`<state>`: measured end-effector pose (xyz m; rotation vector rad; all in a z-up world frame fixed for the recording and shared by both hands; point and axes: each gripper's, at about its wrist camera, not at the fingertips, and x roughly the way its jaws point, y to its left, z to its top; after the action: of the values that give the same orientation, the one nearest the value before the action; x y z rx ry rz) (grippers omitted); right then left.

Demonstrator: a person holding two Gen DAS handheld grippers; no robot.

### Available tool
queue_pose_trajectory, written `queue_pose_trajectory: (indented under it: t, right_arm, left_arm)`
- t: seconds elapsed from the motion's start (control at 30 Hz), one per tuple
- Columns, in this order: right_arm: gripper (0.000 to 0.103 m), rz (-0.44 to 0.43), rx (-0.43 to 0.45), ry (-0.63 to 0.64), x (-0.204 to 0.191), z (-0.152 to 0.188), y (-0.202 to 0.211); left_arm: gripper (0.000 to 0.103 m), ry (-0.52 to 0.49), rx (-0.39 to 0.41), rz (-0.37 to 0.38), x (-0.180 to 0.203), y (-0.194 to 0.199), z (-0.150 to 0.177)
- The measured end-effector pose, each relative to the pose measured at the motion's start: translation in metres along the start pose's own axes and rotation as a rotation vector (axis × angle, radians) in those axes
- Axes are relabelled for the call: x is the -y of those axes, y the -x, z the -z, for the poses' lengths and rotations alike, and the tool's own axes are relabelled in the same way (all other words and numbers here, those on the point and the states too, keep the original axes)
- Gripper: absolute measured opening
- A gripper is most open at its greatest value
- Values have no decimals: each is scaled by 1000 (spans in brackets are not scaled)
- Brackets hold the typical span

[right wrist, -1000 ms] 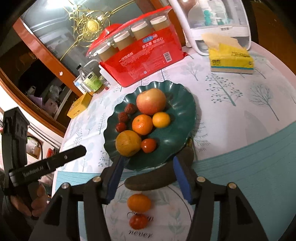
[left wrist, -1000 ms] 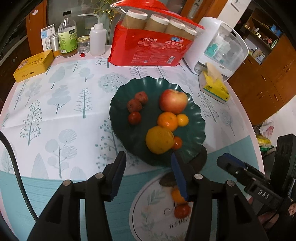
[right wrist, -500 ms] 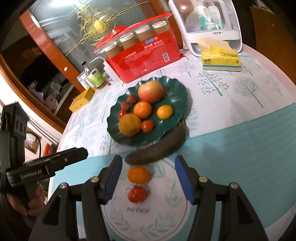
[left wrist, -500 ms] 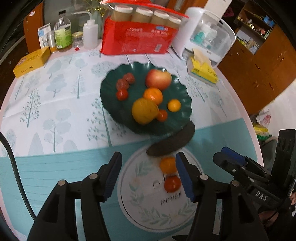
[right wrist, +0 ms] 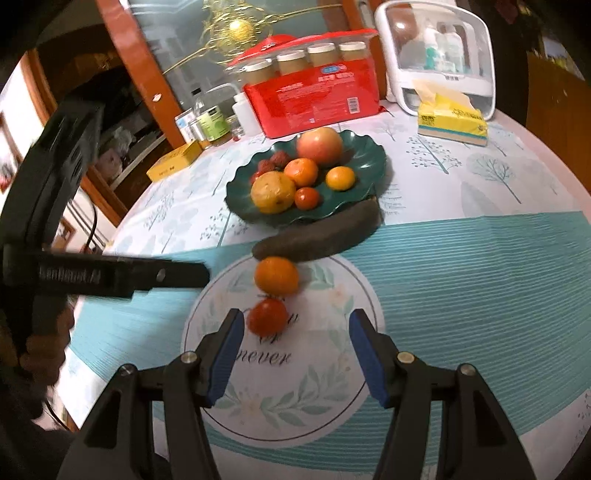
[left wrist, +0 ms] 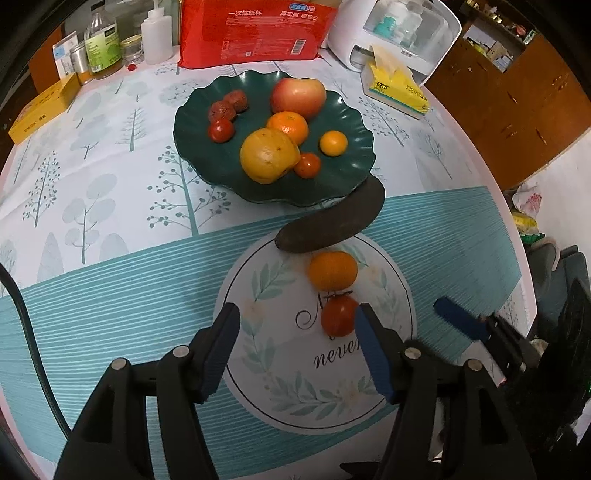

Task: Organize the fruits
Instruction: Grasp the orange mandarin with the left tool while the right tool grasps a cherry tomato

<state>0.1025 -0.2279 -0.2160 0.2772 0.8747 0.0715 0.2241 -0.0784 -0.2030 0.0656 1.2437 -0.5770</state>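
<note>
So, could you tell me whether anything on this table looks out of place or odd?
Yes. A very dark, almost black banana lies off the green plate, one end against its rim. An orange and a tomato sit loose on the tablecloth. Both grippers, left and right, are open and empty.

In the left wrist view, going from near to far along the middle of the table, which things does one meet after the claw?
Left claw → red tomato → orange mandarin → dark banana → green plate of fruit → red package at the far edge.
</note>
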Motion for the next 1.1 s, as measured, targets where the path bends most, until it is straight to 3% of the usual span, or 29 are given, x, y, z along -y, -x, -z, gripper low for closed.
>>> queue_pose_trajectory:
  t: [0.3, 0.57, 0.9, 1.1]
  right_arm:
    - [60, 16, 11, 120, -28, 24, -15]
    - [58, 30, 41, 117, -28, 25, -27]
    - [43, -8, 11, 115, -29, 22, -44]
    - [38, -15, -2, 114, -27, 20, -50]
  left_arm:
    - [64, -68, -49, 32, 11, -24, -9]
    - [64, -80, -75, 92, 19, -49, -15]
    - [63, -46, -85, 149, 14, -70, -21]
    - [56, -32, -68, 170, 12, -75, -24]
